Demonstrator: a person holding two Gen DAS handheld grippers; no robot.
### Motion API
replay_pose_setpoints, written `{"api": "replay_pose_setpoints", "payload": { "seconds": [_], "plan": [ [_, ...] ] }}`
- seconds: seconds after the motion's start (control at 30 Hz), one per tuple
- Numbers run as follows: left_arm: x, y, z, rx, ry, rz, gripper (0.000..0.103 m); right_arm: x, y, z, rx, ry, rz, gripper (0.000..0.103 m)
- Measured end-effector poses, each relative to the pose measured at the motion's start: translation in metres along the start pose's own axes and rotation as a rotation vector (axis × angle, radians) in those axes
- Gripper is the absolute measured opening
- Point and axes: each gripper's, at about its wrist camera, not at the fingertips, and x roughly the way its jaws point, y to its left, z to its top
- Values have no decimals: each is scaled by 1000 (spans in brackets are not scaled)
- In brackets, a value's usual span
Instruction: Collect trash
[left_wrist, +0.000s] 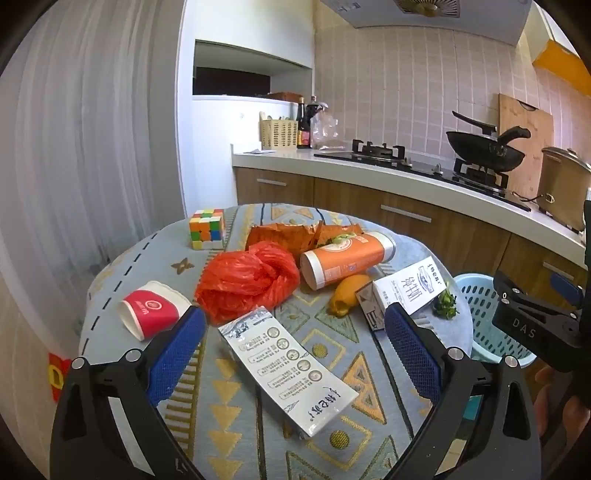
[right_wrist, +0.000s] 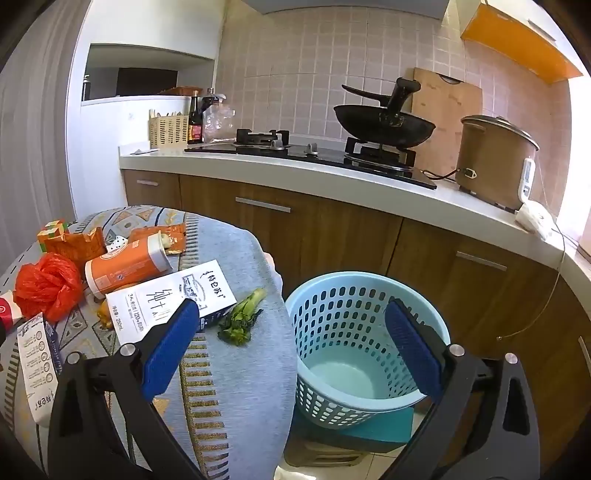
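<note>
Nearest us, low in the left wrist view, our left gripper (left_wrist: 295, 350) stands with its jaws spread wide and nothing between the blue pads; a flattened white carton (left_wrist: 288, 373) lies on the patterned tablecloth (left_wrist: 236, 424) just beyond, framed by the two fingers. In the right wrist view our right gripper (right_wrist: 291, 347) is just as wide and just as bare, its left finger over the table's edge and its right finger over the blue basket (right_wrist: 332, 295), which stands empty on the floor at lower centre.

We judge that collecting has not begun: every piece of trash is on the table and the basket holds nothing. Across the middle of the left view lie a red paper cup (left_wrist: 151, 306), a knotted red plastic bag (left_wrist: 247, 280), an orange tube (left_wrist: 347, 258) on its side, torn orange wrappers (left_wrist: 284, 236), a yellowish peel (left_wrist: 347, 291), a second white carton (left_wrist: 410, 288) and a green vegetable scrap (left_wrist: 447, 306). A puzzle cube (left_wrist: 207, 229) at upper left looks to us like no trash at all.

Our next move, we think, calls for the left jaws to come down around the flat carton and close across its narrow width. For the right, the vegetable scrap (right_wrist: 242, 317) lies closest to the table's rim and to the basket.

Room is fair: bare cloth surrounds the near carton, while the middle pile is crowded, with items touching. The basket sits just beside the table's right edge, below its level, with cabinet fronts (right_wrist: 332, 236) behind.
</note>
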Motion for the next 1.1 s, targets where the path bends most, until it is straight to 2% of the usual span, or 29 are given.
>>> {"api": "replay_pose_setpoints", "payload": {
  "seconds": [0.43, 1.1],
  "plan": [
    [-2, 5, -3, 23, -25, -36, 94, -1, -2, 0, 16, 1, 17, 95],
    [-2, 8, -5, 24, -27, -32, 94, -2, 2, -1, 13, 0, 28, 95]
  ]
}}
